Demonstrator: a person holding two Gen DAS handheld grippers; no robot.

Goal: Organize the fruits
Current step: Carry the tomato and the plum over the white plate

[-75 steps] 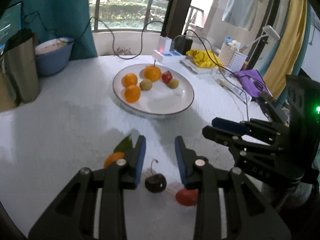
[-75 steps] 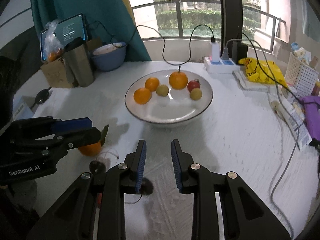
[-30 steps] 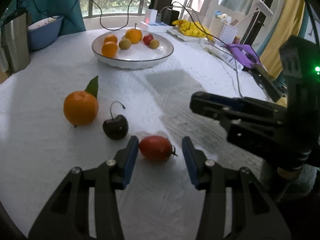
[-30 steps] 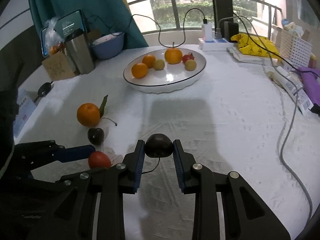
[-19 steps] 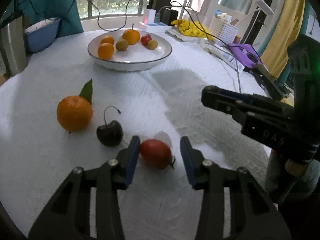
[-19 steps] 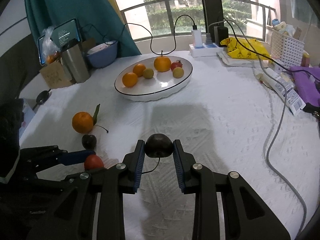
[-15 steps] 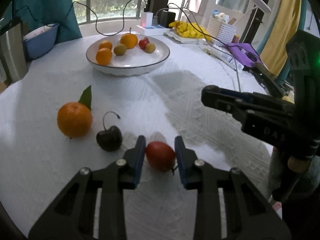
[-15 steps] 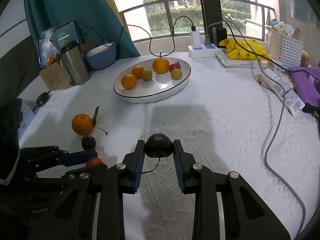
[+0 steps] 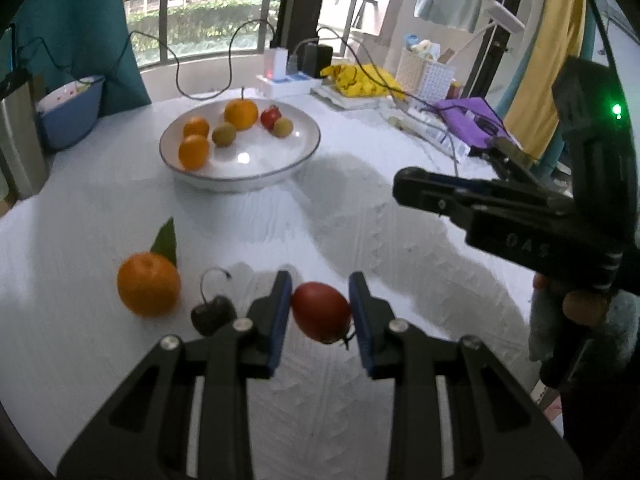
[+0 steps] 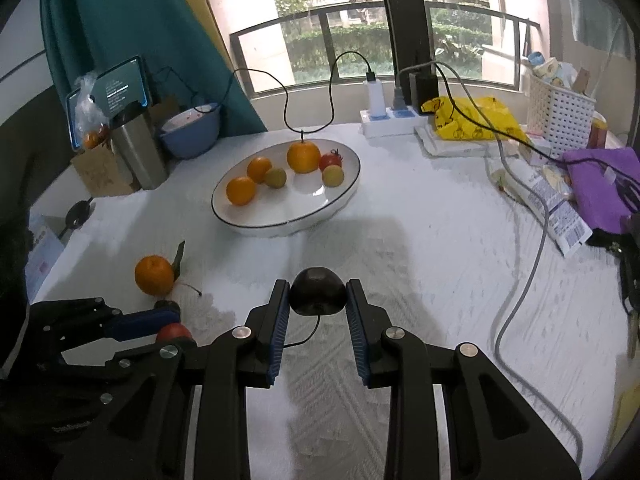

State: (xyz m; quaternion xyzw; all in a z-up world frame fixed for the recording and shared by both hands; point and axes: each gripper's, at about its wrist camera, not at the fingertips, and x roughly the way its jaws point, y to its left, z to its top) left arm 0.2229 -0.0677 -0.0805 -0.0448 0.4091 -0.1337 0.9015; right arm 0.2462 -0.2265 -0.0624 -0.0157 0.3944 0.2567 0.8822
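**Both grippers holding fruit, plate partly loaded**

The white plate point(image 10: 340, 204) is sitting toward the far middle of the table point(image 10: 440, 248). It is carrying three oranges, two small yellow-green fruits and one small red fruit, grouped at its far-left part; its near half is bare. A blue bowl point(image 10: 192, 136) is standing at the far-left edge; its contents cannot be told.

The left gripper point(image 9: 320, 308) is pinching a red tomato point(image 9: 321, 312) between its blue pads near the table's near edge. An orange with a leaf point(image 9: 148, 289) and a dark cherry point(image 9: 213, 314) are lying on the table just to its left, close together.

The right gripper point(image 10: 318, 300) is pinching a second dark cherry point(image 10: 317, 291), its stem hanging below, and is pointing toward the plate.
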